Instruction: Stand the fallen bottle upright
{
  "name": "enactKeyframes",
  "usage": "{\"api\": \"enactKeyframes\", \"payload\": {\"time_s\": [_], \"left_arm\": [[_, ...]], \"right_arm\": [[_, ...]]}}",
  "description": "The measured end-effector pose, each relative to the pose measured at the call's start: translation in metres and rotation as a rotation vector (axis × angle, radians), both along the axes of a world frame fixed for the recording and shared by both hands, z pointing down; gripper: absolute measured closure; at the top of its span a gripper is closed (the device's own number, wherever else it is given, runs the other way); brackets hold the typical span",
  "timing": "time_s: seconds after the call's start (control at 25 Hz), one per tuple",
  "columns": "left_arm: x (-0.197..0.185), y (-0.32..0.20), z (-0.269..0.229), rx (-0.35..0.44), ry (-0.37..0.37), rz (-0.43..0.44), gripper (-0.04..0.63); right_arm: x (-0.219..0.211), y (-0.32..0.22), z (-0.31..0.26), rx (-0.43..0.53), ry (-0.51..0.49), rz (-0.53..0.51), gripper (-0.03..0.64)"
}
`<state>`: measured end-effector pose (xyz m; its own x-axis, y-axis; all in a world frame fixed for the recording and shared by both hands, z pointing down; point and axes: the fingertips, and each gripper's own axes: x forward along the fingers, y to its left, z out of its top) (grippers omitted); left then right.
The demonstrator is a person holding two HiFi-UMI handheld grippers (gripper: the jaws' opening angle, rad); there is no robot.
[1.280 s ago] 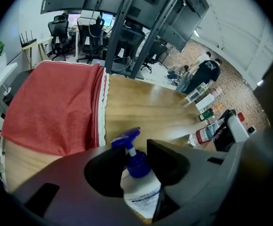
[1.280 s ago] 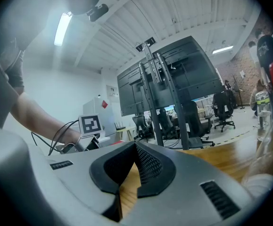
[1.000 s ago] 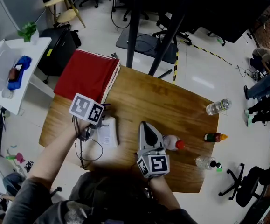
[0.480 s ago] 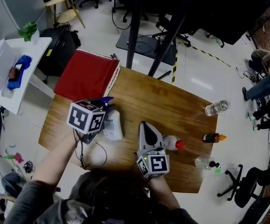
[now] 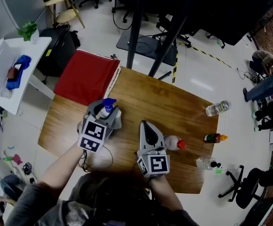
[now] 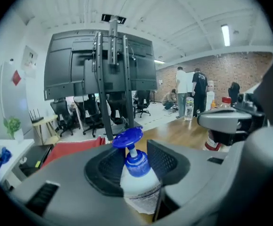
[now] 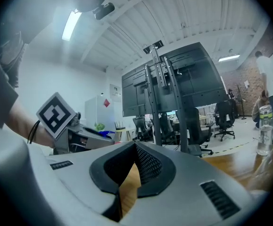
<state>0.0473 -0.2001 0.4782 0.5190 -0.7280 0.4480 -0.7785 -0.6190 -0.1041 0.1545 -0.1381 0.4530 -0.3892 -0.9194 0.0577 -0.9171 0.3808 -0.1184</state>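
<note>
A white bottle with a blue pump top (image 5: pixel 108 103) is upright over the wooden table (image 5: pixel 174 102), left of centre. My left gripper (image 5: pixel 105 113) is shut on its body. In the left gripper view the bottle (image 6: pixel 137 180) stands between the two dark pads, pump head pointing up, with my left gripper (image 6: pixel 135 160) closed round it. My right gripper (image 5: pixel 144 125) rests at the table's middle, shut with nothing in it; its own view shows my right gripper (image 7: pixel 135 147) with the jaws meeting. A white bottle with a red cap (image 5: pixel 175 144) stands just right of it.
A clear bottle (image 5: pixel 219 108), a red sauce bottle (image 5: pixel 214 138) and another clear bottle (image 5: pixel 207 163) sit along the table's right edge. A red cloth (image 5: pixel 86 76) covers the far left corner. A black stand (image 5: pixel 136 27) rises behind the table; a white side table (image 5: pixel 13 65) is at left.
The left gripper rose and rolled, bringing the white bottle from lying flat on the table to upright, pump top up. The right gripper has not moved.
</note>
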Motion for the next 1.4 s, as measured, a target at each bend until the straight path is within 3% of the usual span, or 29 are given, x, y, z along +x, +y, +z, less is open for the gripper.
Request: {"api": "enactKeyframes", "payload": {"time_s": [0.16,0.48,1.16,1.28,1.4], "left_arm": [[0.005,0.014,-0.006,0.161,-0.011,0.013,0.42],[0.012,0.03,-0.001,0.288,0.047,0.022,0.417],[0.016,0.038,0.001,0.338,0.054,-0.005,0.405],[0.01,0.039,0.011,0.32,0.016,-0.027,0.4],[0.008,0.039,0.017,0.304,-0.008,-0.037,0.326]], "right_arm": [[0.001,-0.001,0.0,-0.002,-0.001,0.02,0.617],[0.001,0.004,0.001,-0.009,-0.003,0.03,0.617],[-0.003,0.01,-0.001,-0.008,0.004,0.02,0.617],[-0.006,0.01,-0.002,-0.004,0.011,0.01,0.617],[-0.007,0.011,-0.003,-0.002,0.015,0.006,0.617]]}}
